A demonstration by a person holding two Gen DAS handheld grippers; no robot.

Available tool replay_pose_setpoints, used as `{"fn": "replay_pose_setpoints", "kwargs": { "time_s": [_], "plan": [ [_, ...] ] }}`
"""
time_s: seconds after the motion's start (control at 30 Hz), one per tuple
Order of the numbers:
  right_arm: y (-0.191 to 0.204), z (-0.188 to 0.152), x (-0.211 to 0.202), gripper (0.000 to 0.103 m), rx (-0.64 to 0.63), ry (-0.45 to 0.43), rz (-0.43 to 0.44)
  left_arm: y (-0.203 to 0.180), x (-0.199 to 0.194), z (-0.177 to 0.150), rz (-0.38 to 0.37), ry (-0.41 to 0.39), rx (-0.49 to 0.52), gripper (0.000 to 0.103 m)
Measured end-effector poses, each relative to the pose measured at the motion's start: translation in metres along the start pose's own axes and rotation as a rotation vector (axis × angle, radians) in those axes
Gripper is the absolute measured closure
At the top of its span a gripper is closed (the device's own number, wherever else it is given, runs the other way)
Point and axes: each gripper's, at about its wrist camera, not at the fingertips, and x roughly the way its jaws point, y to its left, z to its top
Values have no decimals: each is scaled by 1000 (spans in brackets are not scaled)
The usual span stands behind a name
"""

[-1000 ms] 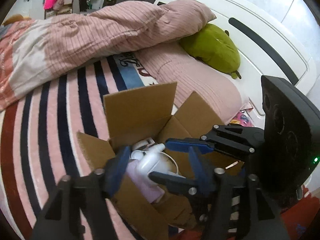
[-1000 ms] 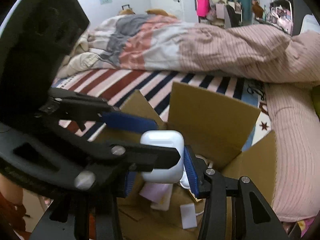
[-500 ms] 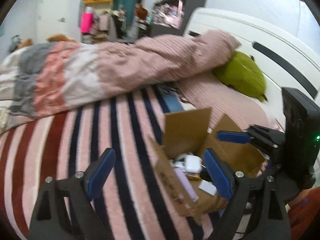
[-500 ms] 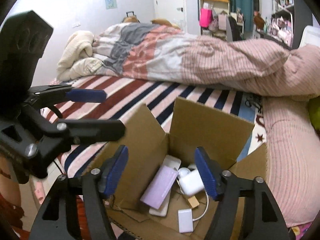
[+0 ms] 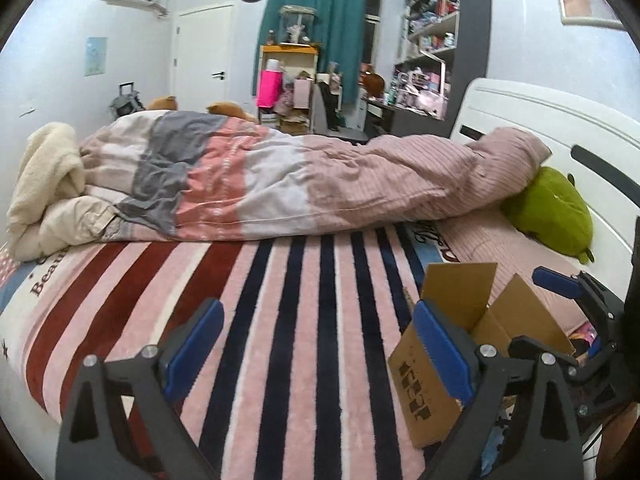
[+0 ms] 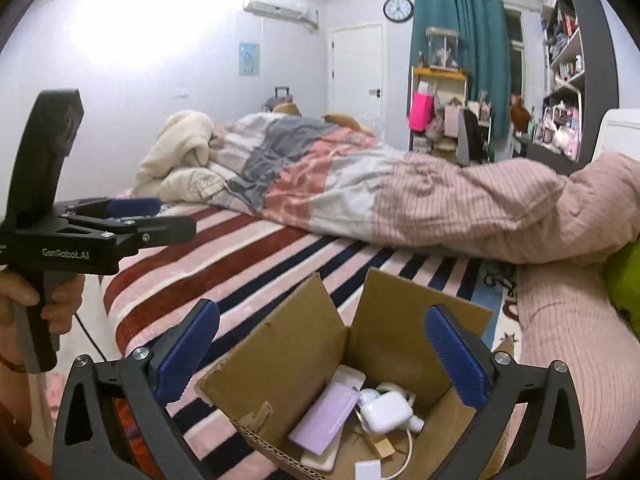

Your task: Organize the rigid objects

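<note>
- My right gripper [image 6: 320, 360] hangs above the cardboard box [image 6: 304, 364], jaws spread wide, gripping nothing.
- Inside the box lie a white earbud case [image 6: 386, 408], a lilac power bank [image 6: 325, 418] and, I think, a white charger [image 6: 367, 470].
- My left gripper [image 5: 316, 350] is left of the box, jaws wide, empty.

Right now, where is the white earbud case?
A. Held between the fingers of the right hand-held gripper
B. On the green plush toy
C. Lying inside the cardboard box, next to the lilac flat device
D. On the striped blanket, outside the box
C: in the right wrist view the white earbud case lies inside the cardboard box beside the lilac flat device, while the right hand-held gripper is open and holds nothing.
</note>
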Motion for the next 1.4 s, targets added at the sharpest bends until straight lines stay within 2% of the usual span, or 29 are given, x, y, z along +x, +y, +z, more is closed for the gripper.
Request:
{"fn": "replay_pose_setpoints", "kwargs": {
  "time_s": [0.1, 0.33, 1.4],
  "plan": [
    [4, -3, -4, 0, -17, -31, -13, 4, -4, -6, 14, -9, -11, 4],
    [5, -6, -1, 0, -20, -26, -3, 4, -4, -10, 55, -10, 2, 4],
    [13, -8, -5, 0, -4, -39, 19, 2, -11, -14, 95, -24, 12, 4]
  ]
}}
